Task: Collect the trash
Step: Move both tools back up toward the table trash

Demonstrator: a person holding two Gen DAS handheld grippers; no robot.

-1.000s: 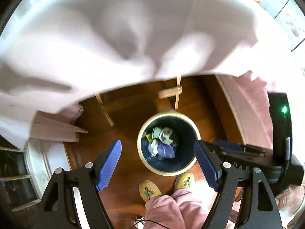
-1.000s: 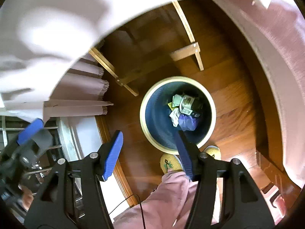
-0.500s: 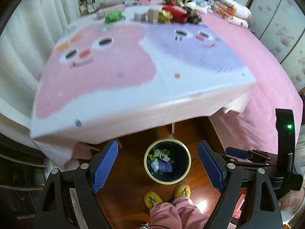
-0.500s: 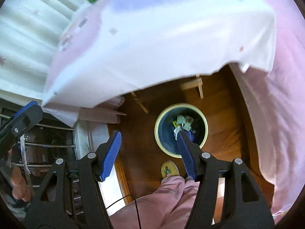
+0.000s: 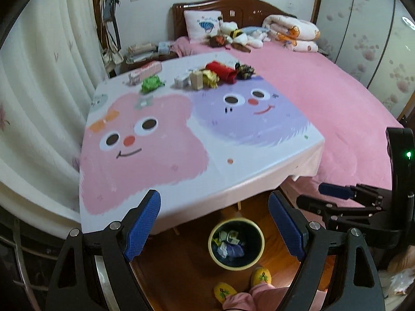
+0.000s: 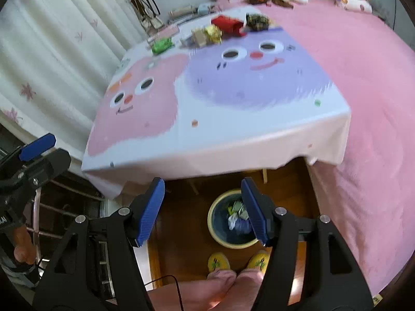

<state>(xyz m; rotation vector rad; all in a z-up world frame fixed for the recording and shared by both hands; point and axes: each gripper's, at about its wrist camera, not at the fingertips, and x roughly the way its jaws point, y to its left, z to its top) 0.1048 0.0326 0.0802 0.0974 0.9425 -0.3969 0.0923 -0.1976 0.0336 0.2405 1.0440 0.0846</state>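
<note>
left wrist: bin between splayed left gripper fingers

Table under a cartoon-face tablecloth (one pink face, one purple). Pink bed just beside it on the right; dark wooden headboard, pillow, plush toys, rolled quilt at the far end. White curtains left. Wooden floor; yellow slippers.
</note>
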